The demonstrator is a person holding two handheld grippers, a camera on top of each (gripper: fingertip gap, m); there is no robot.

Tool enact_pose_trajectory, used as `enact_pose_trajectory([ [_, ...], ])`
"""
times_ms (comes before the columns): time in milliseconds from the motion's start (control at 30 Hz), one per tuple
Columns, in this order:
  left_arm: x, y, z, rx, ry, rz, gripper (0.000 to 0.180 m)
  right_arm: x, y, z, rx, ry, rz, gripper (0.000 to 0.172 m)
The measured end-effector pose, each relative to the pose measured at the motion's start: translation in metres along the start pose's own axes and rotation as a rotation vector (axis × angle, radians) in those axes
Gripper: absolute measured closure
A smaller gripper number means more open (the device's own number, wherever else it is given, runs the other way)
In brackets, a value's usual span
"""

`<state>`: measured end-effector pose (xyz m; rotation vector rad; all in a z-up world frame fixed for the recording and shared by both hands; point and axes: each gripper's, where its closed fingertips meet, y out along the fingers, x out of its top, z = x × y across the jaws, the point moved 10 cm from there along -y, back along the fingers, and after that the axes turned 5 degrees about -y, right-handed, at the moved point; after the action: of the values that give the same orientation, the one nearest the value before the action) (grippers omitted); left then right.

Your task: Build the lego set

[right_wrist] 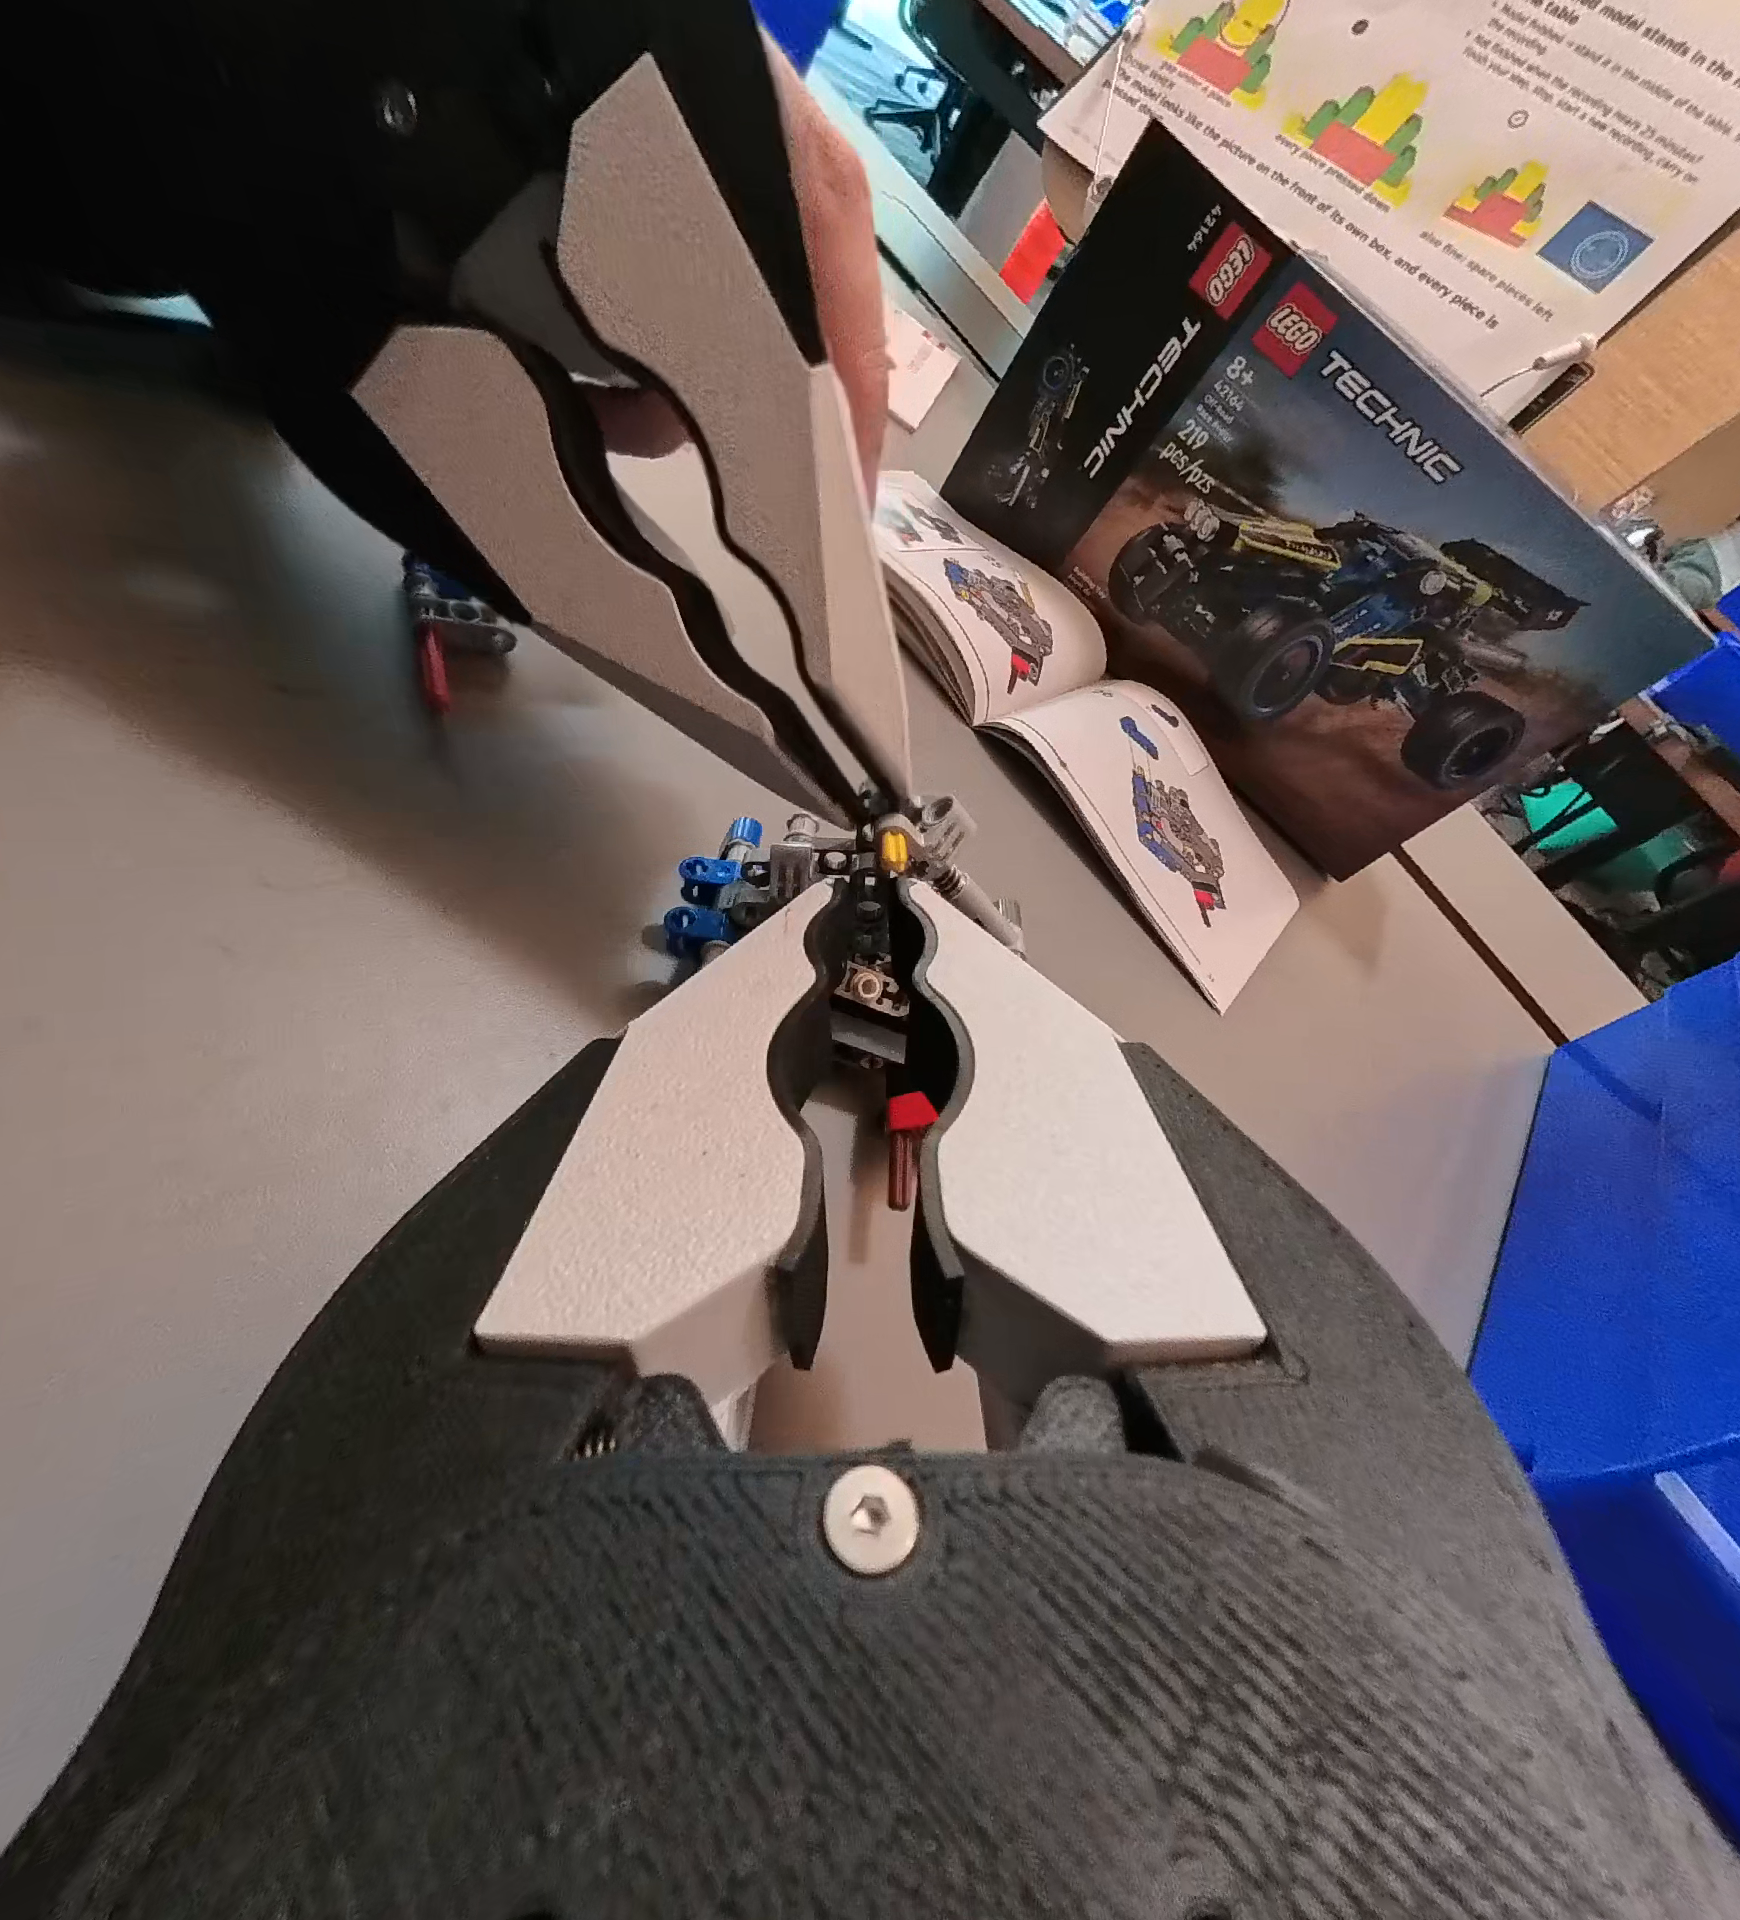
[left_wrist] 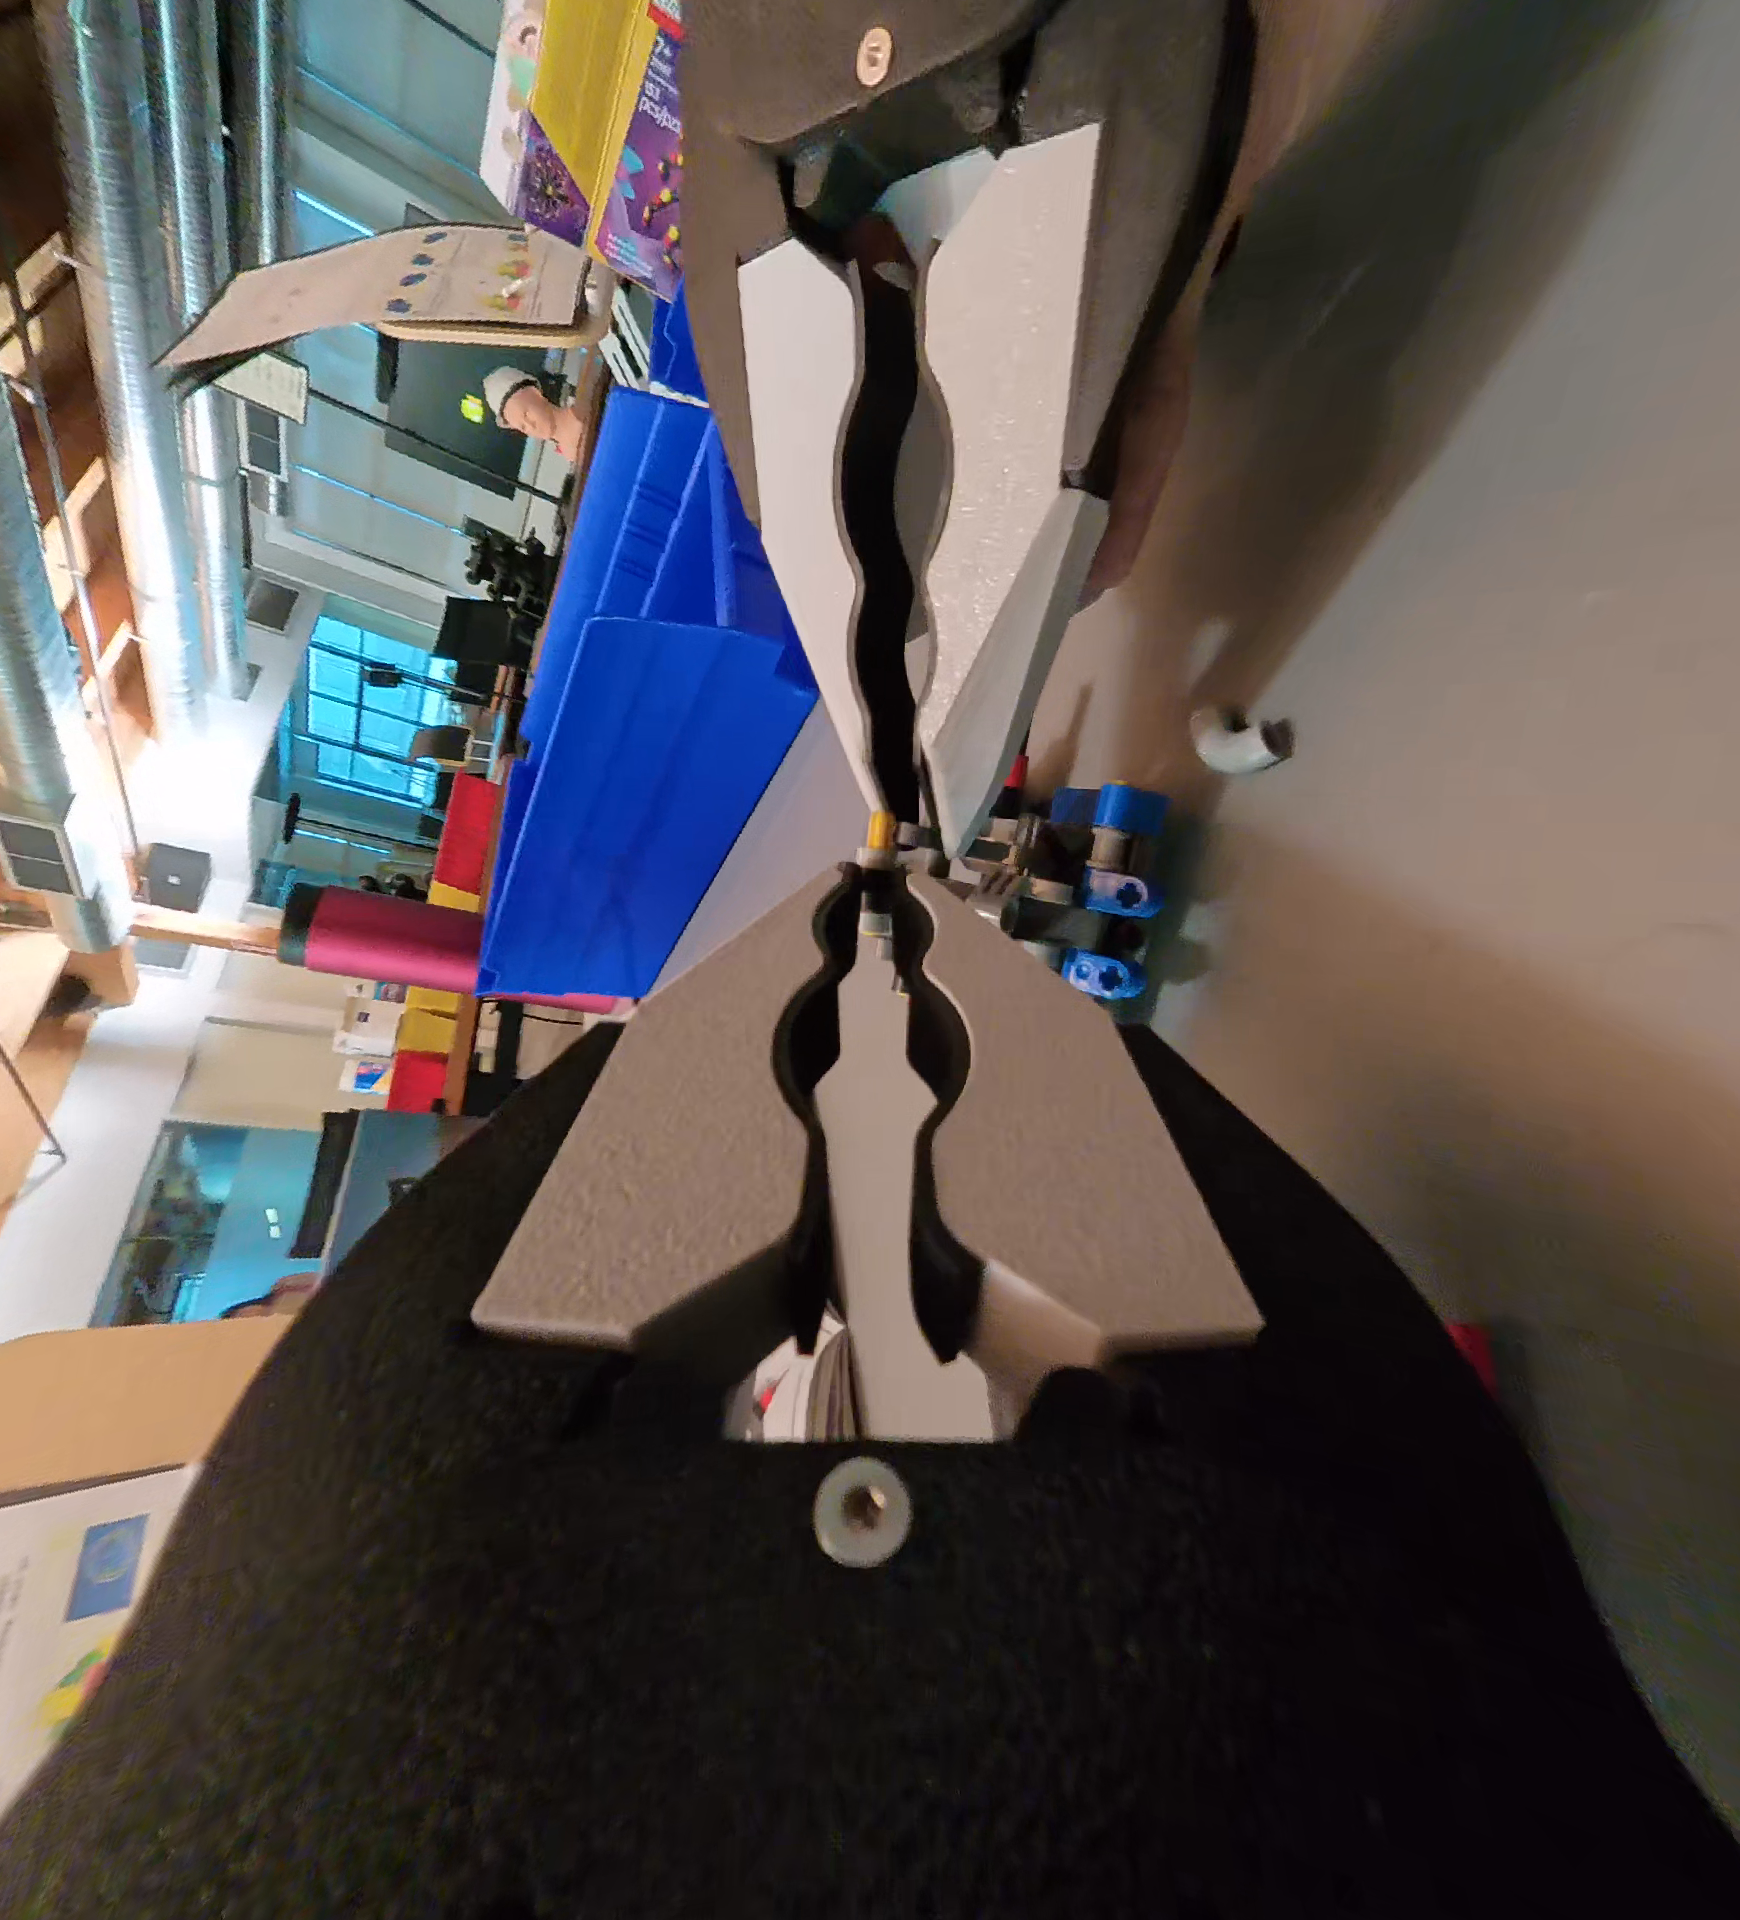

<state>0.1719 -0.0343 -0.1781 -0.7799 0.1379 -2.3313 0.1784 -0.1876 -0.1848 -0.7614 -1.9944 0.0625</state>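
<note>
Both units meet tip to tip over the small brick assembly (right_wrist: 845, 883) on the grey surface (right_wrist: 222, 1039). Right hand-held gripper (right_wrist: 871, 899) is clamped on the assembly's black core. Left hand-held gripper (left_wrist: 881, 894) is pinched shut on a thin yellow-tipped axle (left_wrist: 878, 831) at its end. Tight on the right: open instruction booklet (right_wrist: 1105, 748) and set box (right_wrist: 1313, 520) near, blue bin (right_wrist: 1676, 1195) at the edge. Left side of the surface is open; a stray blue-grey piece (right_wrist: 455, 613) lies well apart.
</note>
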Motion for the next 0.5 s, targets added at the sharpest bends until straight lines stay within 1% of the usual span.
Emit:
enact_pose_trajectory([
  [200, 0.0028, 0.0031, -0.0044, 0.066, 0.130, 0.035, 0.177, -0.0004, -0.0001, -0.0008, -0.001, 0.012, -0.004, 0.168],
  [300, 0.0008, 0.0051, -0.0075, 0.073, 0.143, 0.049, 0.172, 0.0000, 0.0013, 0.0004, 0.003, 0.010, -0.004, 0.168],
  [433, 0.0029, 0.0034, -0.0055, 0.089, 0.121, 0.023, 0.176, -0.0004, 0.0010, 0.0006, 0.014, 0.014, -0.007, 0.167],
  [500, 0.0031, 0.0044, -0.0062, 0.070, 0.120, 0.042, 0.176, -0.0002, 0.0010, 0.0006, 0.011, 0.010, -0.006, 0.167],
])
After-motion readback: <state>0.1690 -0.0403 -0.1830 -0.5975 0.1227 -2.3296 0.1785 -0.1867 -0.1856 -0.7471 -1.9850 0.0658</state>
